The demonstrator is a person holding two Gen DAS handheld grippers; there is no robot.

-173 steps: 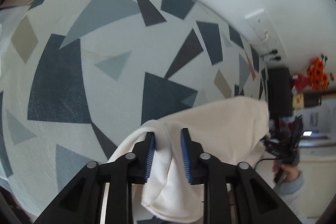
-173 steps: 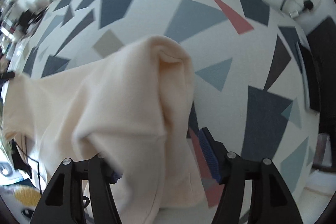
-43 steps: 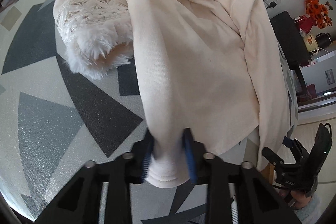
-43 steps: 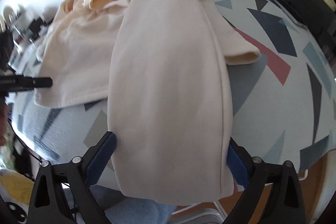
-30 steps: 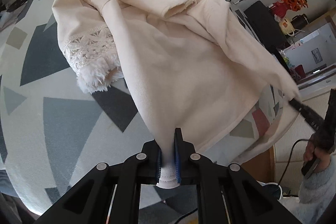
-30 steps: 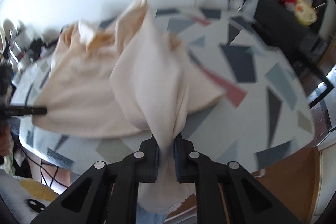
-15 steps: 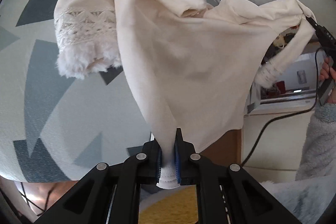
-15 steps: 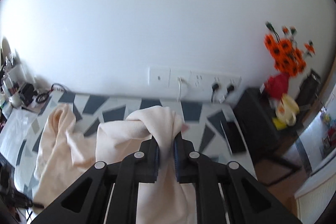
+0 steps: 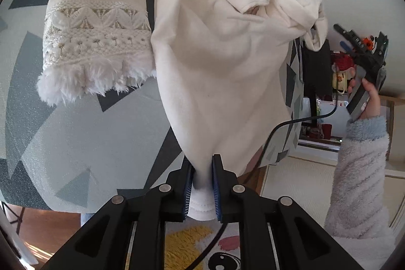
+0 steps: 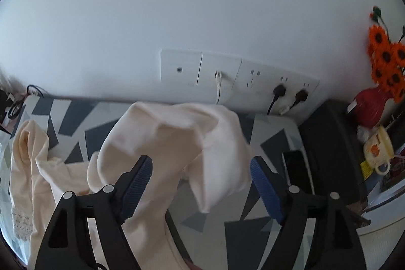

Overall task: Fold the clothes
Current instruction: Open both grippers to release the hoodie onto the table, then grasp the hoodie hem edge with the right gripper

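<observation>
Pinching cream garment (image 9: 222, 62) hem in left gripper (image 9: 202, 184) | right gripper (image 10: 200, 184) spread wide, holding nothing | risk: one-sided hold lets cloth bunch on table (image 9: 76, 133)

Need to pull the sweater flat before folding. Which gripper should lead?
Left. The left gripper is clamped on the cream sweater hem, while the right gripper has its jaws wide open, holding nothing.

Plain white wall (image 10: 177, 4) carrying a row of white socket plates (image 10: 235, 77), two black plugs in. Grey geometric-patterned tabletop (image 9: 76, 133) against it. Orange artificial flowers (image 10: 387, 55) in red vase (image 10: 369, 108) right. Brown wooden floor (image 9: 45, 227) below.
</observation>
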